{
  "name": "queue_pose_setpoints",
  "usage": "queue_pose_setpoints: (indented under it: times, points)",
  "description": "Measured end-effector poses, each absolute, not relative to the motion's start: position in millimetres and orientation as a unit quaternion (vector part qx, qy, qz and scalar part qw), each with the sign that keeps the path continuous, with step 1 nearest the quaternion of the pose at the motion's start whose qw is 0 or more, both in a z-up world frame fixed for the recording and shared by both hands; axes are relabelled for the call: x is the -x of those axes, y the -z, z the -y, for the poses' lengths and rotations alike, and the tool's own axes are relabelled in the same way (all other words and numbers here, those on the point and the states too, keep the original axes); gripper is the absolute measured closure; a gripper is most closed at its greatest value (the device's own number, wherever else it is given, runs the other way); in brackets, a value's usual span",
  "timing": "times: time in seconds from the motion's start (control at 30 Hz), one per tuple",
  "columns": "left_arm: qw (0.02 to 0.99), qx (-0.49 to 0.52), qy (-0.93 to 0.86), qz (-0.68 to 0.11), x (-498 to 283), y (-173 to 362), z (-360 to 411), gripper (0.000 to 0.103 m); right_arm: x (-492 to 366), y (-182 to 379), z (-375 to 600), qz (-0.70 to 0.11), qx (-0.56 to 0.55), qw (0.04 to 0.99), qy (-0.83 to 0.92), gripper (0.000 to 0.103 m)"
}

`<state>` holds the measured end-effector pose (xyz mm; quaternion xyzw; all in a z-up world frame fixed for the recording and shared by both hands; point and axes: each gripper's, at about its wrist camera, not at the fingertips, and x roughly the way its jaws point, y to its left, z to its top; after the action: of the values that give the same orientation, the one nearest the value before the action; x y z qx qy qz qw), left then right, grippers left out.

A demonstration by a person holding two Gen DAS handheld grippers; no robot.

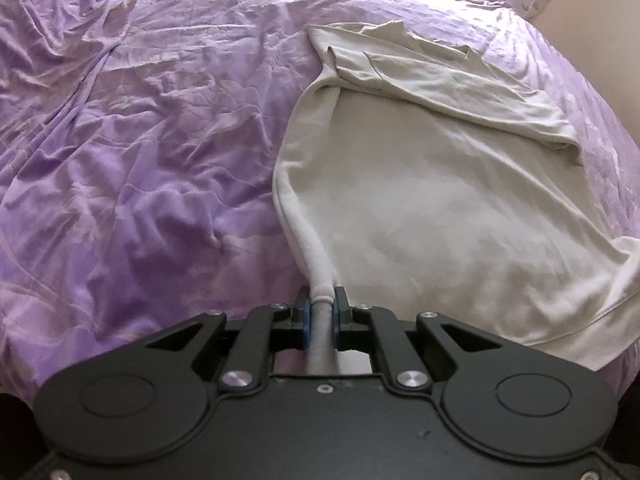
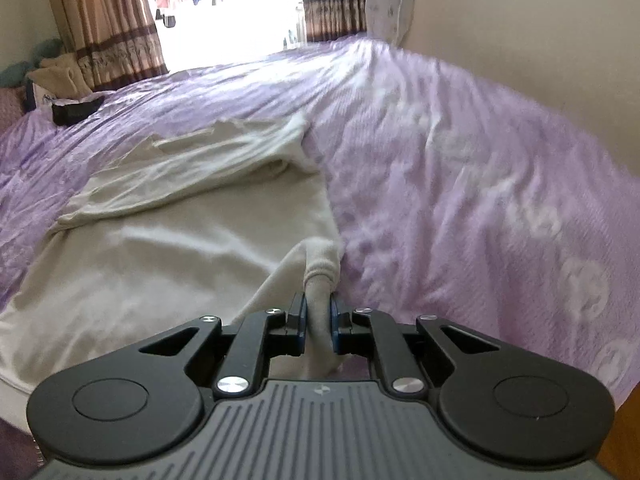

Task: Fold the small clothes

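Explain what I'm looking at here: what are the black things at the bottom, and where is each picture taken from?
Each picture comes from a camera mounted on a hand-held two-finger tool, looking forward along its fingers. The black shape at the bottom is the tool itself. In the left wrist view, the left tool is shut on a bunched edge of a cream garment. In the right wrist view, the right tool pinches another bunched edge of the same garment. It lies on a wrinkled purple bedsheet, its far part folded over. Curtains hang beyond.

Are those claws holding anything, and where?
Yes. Both hold the cream garment: the left claw pinches its near left corner, the right claw its near right corner.
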<state>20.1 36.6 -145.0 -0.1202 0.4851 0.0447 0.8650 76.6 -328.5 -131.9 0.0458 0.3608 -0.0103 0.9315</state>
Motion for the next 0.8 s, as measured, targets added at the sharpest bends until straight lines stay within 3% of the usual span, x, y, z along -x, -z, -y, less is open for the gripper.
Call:
queue_pose_setpoints:
  times: [0.17,0.23,0.33,0.47,0.5,0.53,0.57,0.6,0.63,0.67,0.7,0.8]
  points:
    - [0.877,0.112,-0.041,-0.465,-61,123,-47,0.095,-107,105,310,-0.307,-0.015,0.951,0.004,0.092]
    - [0.886,0.113,-0.042,-0.448,-95,108,-50,0.095,-135,91,307,-0.297,-0.025,0.955,-0.006,0.092]
    - [0.904,0.102,-0.040,-0.414,-155,82,-48,0.096,-182,66,301,-0.252,-0.020,0.967,-0.001,0.102]
    - [0.926,0.113,-0.033,-0.358,-255,43,-49,0.096,-282,29,289,-0.185,-0.031,0.982,0.007,0.103]
    - [0.930,0.111,-0.036,-0.350,-280,34,-47,0.095,-308,23,287,-0.199,-0.032,0.980,-0.003,0.103]
    - [0.932,0.102,-0.032,-0.346,-294,30,-46,0.082,-327,18,289,-0.207,-0.043,0.977,-0.013,0.102]
    - [0.934,0.082,-0.038,-0.345,-303,28,-44,0.075,-334,16,293,-0.208,-0.049,0.976,-0.029,0.087]
    - [0.937,0.055,-0.064,-0.340,-307,31,-41,0.054,-336,19,296,-0.212,-0.042,0.975,-0.050,0.059]
    - [0.938,0.020,-0.091,-0.333,-306,39,-38,0.054,-331,27,301,-0.220,-0.032,0.973,-0.060,0.045]
    - [0.935,-0.016,-0.105,-0.339,-305,52,-36,0.054,-323,40,307,-0.225,-0.023,0.972,-0.064,0.013]
    - [0.926,-0.038,-0.106,-0.359,-304,68,-37,0.054,-313,56,314,-0.225,-0.018,0.972,-0.069,0.008]
    - [0.904,-0.022,-0.094,-0.417,-299,116,-49,0.054,-284,113,328,-0.270,0.001,0.954,-0.127,0.013]
